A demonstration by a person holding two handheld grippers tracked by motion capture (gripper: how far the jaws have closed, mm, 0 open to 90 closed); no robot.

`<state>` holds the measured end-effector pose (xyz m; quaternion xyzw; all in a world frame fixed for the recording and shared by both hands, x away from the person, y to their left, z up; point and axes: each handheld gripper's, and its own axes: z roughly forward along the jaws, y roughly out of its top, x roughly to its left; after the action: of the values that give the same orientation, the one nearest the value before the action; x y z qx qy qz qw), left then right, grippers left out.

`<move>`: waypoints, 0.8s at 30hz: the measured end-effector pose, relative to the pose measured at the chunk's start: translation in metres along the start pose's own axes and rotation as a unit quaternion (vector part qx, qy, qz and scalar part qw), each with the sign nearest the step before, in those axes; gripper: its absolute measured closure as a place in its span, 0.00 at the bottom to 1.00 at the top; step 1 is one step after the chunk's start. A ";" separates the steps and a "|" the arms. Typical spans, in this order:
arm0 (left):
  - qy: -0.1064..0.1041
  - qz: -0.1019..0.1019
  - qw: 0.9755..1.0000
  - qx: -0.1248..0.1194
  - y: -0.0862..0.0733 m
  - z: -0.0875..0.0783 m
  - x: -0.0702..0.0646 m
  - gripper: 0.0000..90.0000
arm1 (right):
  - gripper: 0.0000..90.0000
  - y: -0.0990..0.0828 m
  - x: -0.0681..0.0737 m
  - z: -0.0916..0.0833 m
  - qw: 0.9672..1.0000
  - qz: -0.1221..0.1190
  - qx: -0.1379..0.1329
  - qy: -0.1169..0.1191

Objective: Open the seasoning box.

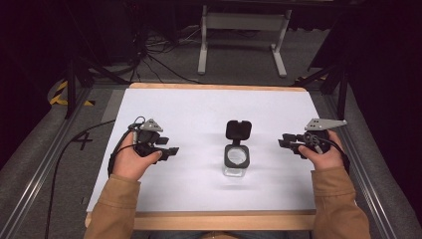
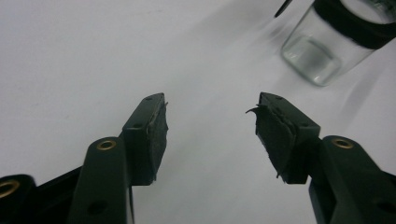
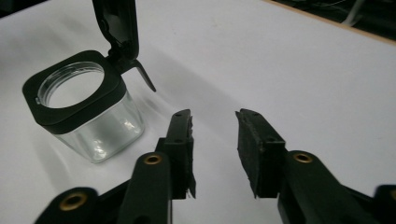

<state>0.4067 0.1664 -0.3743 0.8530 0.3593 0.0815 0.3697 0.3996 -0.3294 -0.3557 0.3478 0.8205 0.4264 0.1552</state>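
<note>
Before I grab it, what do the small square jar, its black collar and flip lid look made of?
The small square clear jar looks like glass, or possibly clear plastic: see-through, glossy, with bright reflections in a thick base. Its black square collar and open hinged lid look like moulded plastic with a smooth satin sheen.

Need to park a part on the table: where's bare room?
Bare: the white table top beyond the open-lidded glass jar, and the strip along its near edge. Tighter: the middle band, jar between left tool and right tool.
</note>
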 end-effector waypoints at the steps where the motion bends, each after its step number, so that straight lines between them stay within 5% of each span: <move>1: 0.006 -0.003 1.000 0.006 -0.002 0.002 0.002 0.46 | 0.69 -0.003 -0.003 0.003 1.000 0.006 0.000 0.008; 11: 0.017 -0.025 0.999 0.027 -0.016 0.022 0.021 0.39 | 0.57 -0.019 -0.019 0.021 0.999 0.001 0.036 -0.030; 15: 0.038 -0.020 0.998 0.037 -0.020 0.026 0.026 0.39 | 0.56 -0.026 -0.023 0.028 0.998 0.007 0.048 -0.031; 24: 0.010 -0.014 0.999 0.046 -0.027 0.038 0.031 0.38 | 0.55 -0.035 -0.027 0.042 0.996 0.006 0.081 -0.032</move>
<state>0.4291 0.1782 -0.4239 0.8631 0.3782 0.0686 0.3276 0.4265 -0.3369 -0.4099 0.3775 0.8448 0.3483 0.1502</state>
